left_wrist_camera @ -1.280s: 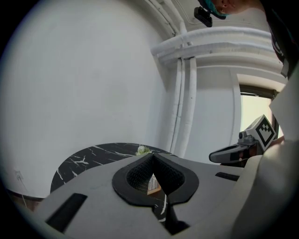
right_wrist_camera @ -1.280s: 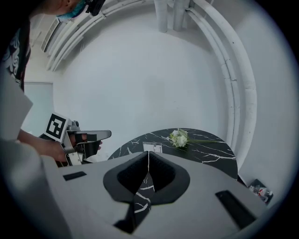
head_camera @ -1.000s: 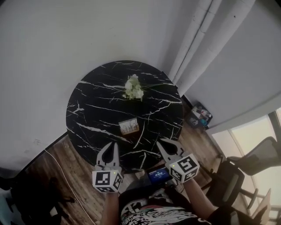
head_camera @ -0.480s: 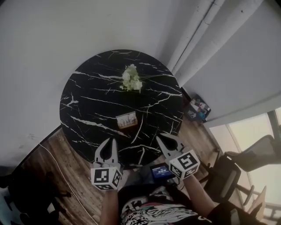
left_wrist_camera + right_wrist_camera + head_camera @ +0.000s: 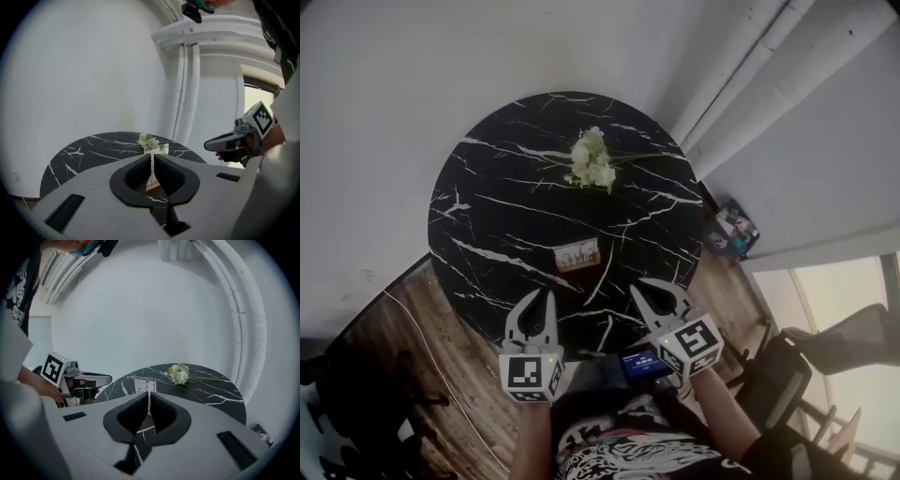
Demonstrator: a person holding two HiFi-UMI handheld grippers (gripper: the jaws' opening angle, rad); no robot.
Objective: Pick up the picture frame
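A small picture frame (image 5: 578, 255) with a wooden base stands upright near the middle of the round black marble table (image 5: 487, 216). It also shows past the jaws as the picture frame (image 5: 161, 149) in the left gripper view and the picture frame (image 5: 143, 385) in the right gripper view. My left gripper (image 5: 541, 298) hovers over the table's near edge, shut and empty, short of the frame. My right gripper (image 5: 643, 291) is level with it to the right, also shut with nothing held. Both point toward the frame.
A bunch of white flowers (image 5: 592, 161) lies on the far half of the table. White pipes (image 5: 741, 75) run down the wall at the right. A small box (image 5: 730, 230) sits on the wooden floor (image 5: 441, 375) by the wall; office chairs stand at the lower right.
Both grippers have sunk a little toward the table's near edge. The head view has shifted, so the table sits higher in the picture. The frame has not moved.
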